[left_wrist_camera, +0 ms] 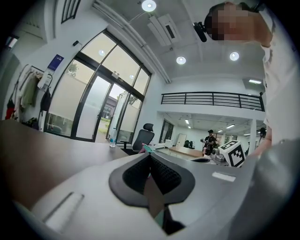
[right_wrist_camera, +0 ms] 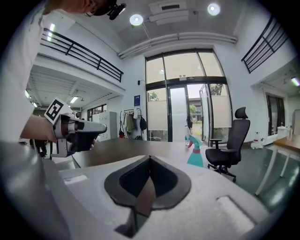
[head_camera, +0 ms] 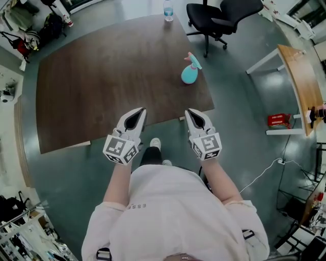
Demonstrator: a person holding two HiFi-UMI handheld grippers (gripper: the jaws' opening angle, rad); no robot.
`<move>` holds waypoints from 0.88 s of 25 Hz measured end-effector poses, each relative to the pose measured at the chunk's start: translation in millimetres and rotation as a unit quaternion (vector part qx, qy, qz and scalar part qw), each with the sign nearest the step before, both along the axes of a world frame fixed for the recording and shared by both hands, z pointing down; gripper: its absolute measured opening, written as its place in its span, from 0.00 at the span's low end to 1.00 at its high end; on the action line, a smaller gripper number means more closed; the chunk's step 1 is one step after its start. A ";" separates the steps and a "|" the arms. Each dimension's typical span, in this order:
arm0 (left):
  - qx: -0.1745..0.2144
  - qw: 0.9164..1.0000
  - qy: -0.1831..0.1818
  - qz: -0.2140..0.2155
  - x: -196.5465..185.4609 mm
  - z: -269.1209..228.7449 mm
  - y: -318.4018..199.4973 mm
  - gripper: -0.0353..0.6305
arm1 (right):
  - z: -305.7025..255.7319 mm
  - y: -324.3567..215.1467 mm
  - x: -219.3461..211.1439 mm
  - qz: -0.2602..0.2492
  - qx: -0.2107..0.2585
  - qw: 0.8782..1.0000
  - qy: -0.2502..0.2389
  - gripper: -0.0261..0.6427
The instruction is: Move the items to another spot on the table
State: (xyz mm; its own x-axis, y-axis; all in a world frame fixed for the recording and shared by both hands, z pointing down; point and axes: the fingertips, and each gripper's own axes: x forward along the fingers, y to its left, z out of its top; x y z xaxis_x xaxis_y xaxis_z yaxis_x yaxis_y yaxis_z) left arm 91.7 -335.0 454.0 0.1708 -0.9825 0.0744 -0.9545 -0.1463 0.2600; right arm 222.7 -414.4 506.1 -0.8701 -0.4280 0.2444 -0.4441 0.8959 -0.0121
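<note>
Left gripper [left_wrist_camera: 150,155] is showing both jaws pressed fully together with nothing between them. Right gripper [right_wrist_camera: 150,158] is presenting the same condition: jaws meeting along their whole length and carrying nothing. Both are being held side by side, a little apart, by the person's hands, and their tips are reaching just over the near edge of the brown table [head_camera: 102,86].

Spray bottle [head_camera: 190,71], teal with a pink trigger, is standing upright on the table well ahead of the right gripper and clear of its tips. From the right gripper view it is appearing ahead and somewhat to the right of the closed jaws. From the left gripper view only its top is peeking above the jaw tips, straight along that gripper's line.

Water bottle [head_camera: 168,10] is standing upright at the table's far edge, far beyond both grippers and beyond the spray bottle. In the left gripper view it is sitting ahead and to the left of the tips.

Black office chair [head_camera: 219,18] is standing on the floor past the far right corner of the table, ahead and to the right of the right gripper.
</note>
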 end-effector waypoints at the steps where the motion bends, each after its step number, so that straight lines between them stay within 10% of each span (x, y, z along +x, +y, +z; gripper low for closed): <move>1: -0.001 1.000 -0.002 -0.002 7.5 0.2 9.5 0.08 | -0.7 6.3 5.8 -0.001 0.000 1.000 0.001 0.03; 11: -0.003 0.996 -0.030 -0.083 33.1 -6.7 113.0 0.08 | -16.5 66.7 49.6 -0.039 0.007 0.999 -0.014 0.03; 22: -0.009 0.988 -0.032 -0.153 -10.0 -11.3 227.9 0.08 | -17.6 156.5 4.1 -0.091 -0.004 0.996 -0.010 0.03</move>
State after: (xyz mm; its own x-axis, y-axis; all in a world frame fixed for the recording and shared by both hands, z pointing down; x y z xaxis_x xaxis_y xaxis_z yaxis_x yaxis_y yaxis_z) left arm 81.8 -107.2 442.7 -0.1391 -0.9858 0.0940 -0.9678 0.1554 0.1979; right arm 226.8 -257.9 488.5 -0.9380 -0.2606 0.2284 -0.2735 0.9615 -0.0262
